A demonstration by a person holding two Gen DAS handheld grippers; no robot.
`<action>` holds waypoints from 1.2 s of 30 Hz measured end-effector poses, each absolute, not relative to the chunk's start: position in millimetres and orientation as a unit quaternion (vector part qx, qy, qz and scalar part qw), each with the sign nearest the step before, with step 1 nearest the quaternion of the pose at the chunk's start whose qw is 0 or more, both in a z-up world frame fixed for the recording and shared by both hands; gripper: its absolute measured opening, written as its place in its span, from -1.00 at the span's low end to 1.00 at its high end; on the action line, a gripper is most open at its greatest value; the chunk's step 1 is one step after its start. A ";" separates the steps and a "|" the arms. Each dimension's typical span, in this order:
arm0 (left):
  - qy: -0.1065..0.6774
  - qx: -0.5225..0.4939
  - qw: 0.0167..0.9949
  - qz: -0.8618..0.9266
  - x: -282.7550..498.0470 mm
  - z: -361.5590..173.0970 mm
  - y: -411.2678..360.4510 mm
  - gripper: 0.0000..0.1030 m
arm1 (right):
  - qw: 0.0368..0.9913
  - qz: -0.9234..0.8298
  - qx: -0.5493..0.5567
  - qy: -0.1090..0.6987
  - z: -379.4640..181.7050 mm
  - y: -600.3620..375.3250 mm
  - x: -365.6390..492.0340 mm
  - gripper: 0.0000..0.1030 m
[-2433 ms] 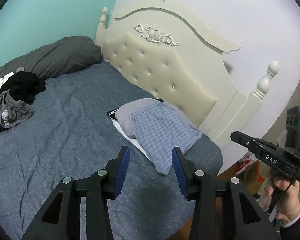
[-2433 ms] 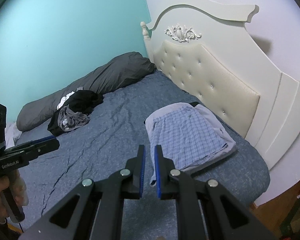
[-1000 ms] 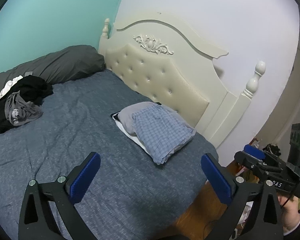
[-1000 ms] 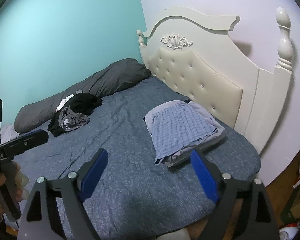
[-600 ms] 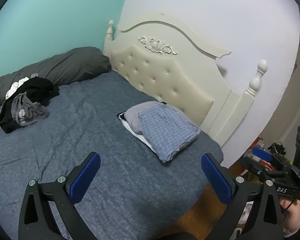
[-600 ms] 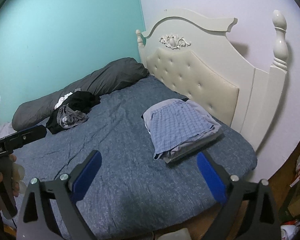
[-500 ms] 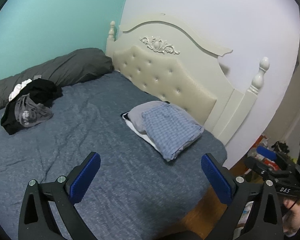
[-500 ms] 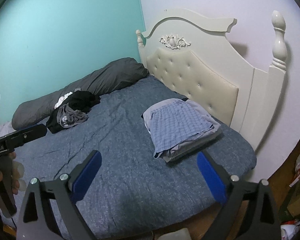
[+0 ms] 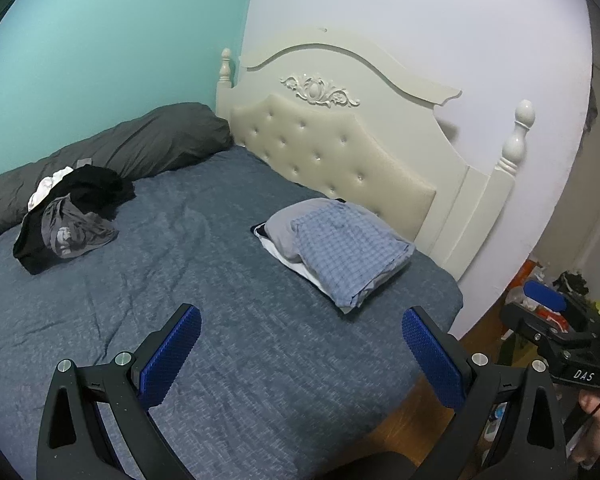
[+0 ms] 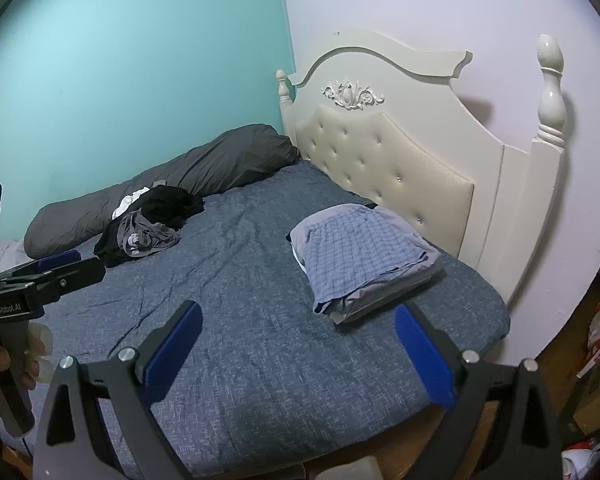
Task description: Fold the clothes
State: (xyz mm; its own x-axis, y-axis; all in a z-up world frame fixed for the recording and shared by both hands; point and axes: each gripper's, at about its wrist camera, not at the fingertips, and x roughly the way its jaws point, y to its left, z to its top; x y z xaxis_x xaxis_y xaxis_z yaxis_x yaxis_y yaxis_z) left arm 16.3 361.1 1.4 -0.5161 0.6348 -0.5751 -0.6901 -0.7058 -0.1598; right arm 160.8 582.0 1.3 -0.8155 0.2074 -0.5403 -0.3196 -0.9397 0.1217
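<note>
left gripper [image 9: 300, 344] jaws wide, empty | right gripper [image 10: 298, 342] same, over bed [image 10: 240, 280]

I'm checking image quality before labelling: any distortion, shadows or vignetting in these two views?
Left wrist view: fisheye bends the headboard, corners are black. Right wrist view: same vignette, bedpost casts a soft wall shadow; folded plaid garment looks sharp.

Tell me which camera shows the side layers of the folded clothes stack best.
The right wrist view: the folded clothes stack faces it edge-on, so the checked blue top piece, grey layers and white bottom edge read separately. The left wrist view shows the stack more from its corner, mostly the checked top, the layers bunched together.
</note>
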 end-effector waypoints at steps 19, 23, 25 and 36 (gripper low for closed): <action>0.045 -0.316 0.355 0.879 21.8 -6.5 341.6 0.99 | 0.133 0.948 -0.272 0.103 -1.4 572.7 165.1 0.91; 0.048 -0.315 0.351 0.880 22.8 -8.5 339.9 0.99 | 0.131 0.948 -0.271 0.102 -0.7 571.5 166.2 0.91; 0.049 -0.314 0.348 0.882 23.6 -8.8 338.2 0.99 | 0.131 0.948 -0.270 0.103 -1.1 571.3 166.7 0.91; 0.059 -0.310 0.334 0.888 27.5 -12.5 332.6 0.99 | 0.130 0.948 -0.272 0.104 -4.2 568.8 166.6 0.91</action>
